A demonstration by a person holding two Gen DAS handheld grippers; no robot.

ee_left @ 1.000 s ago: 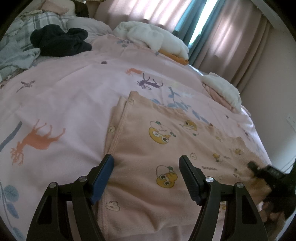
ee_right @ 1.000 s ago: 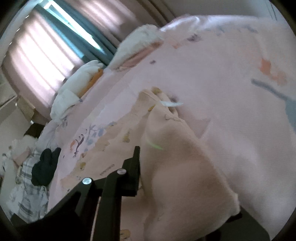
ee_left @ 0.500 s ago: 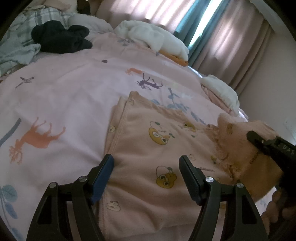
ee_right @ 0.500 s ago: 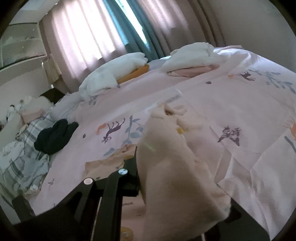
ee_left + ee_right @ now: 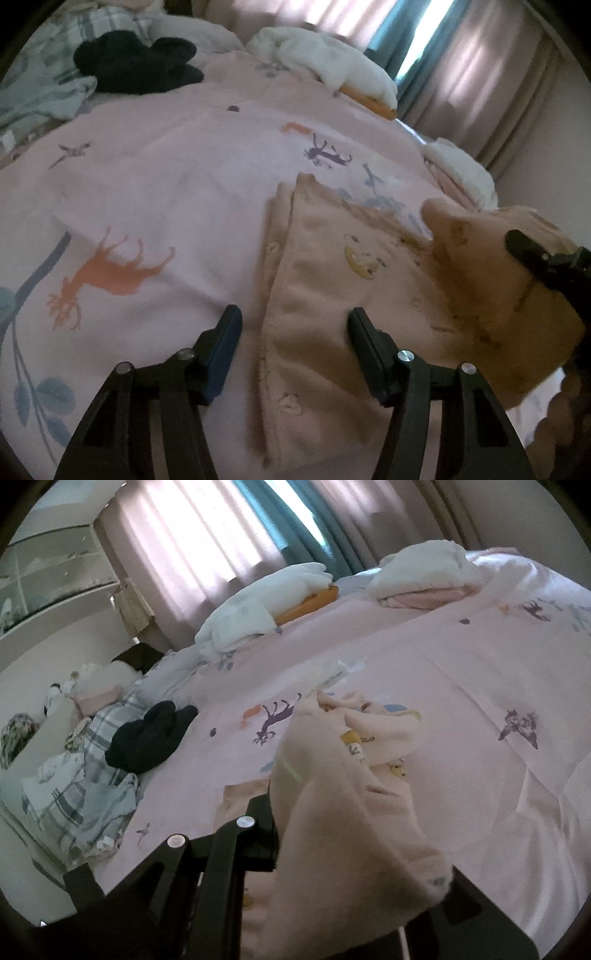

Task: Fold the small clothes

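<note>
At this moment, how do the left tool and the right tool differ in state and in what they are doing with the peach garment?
The left tool is open, jaws spread over the peach garment near its left edge; the right tool is shut on the garment's other end. The left tool's part lies flat on the pink bedspread; the right tool's part is lifted and bunched. Both are black two-finger tools at the same garment.

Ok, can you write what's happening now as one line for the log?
task: fold small clothes | right tongs: shut on garment, edge lifted | left tongs: open, over garment's left edge | garment on bed
</note>
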